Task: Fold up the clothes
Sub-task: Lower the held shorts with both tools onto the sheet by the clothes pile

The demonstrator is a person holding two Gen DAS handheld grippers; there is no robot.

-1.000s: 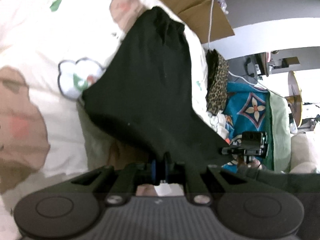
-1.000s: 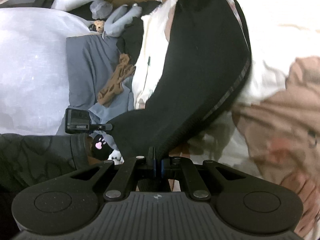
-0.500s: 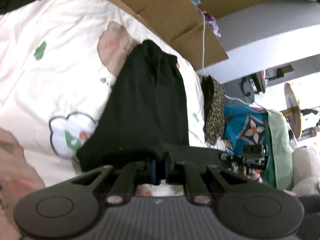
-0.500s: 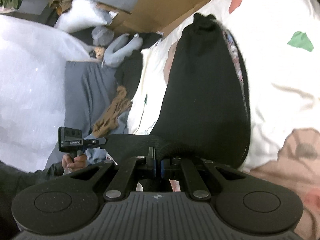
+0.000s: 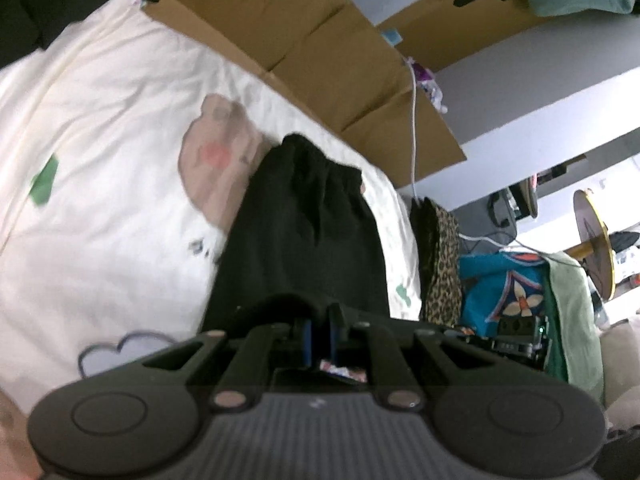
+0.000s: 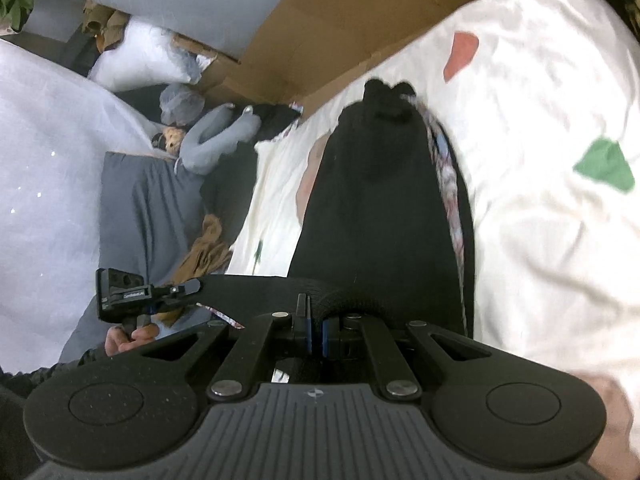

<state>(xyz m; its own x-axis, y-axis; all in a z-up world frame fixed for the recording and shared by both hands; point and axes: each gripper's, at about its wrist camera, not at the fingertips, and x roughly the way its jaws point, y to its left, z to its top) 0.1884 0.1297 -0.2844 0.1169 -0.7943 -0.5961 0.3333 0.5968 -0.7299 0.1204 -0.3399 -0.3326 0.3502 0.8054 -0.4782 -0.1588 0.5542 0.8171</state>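
The big white bedsheet [image 5: 104,128] with its cartoon patches fills most of the bed. On it lies the black garment [image 5: 304,232], stretched out long, its bunched far end pointing to twelve o'clock. Its near edge is lifted off the sheet. The left gripper [image 5: 319,334] has its jaws squeezed together on one near corner, and the right gripper [image 6: 315,334] is clamped on the other corner. I think both corners are held up and tight so the cloth stays flat and can fold over itself neatly. A cardboard box [image 5: 320,52] runs along the far edge of the bed. At three o'clock sits a leopard-print cloth [image 5: 440,256]. Neither looks to be in the way.
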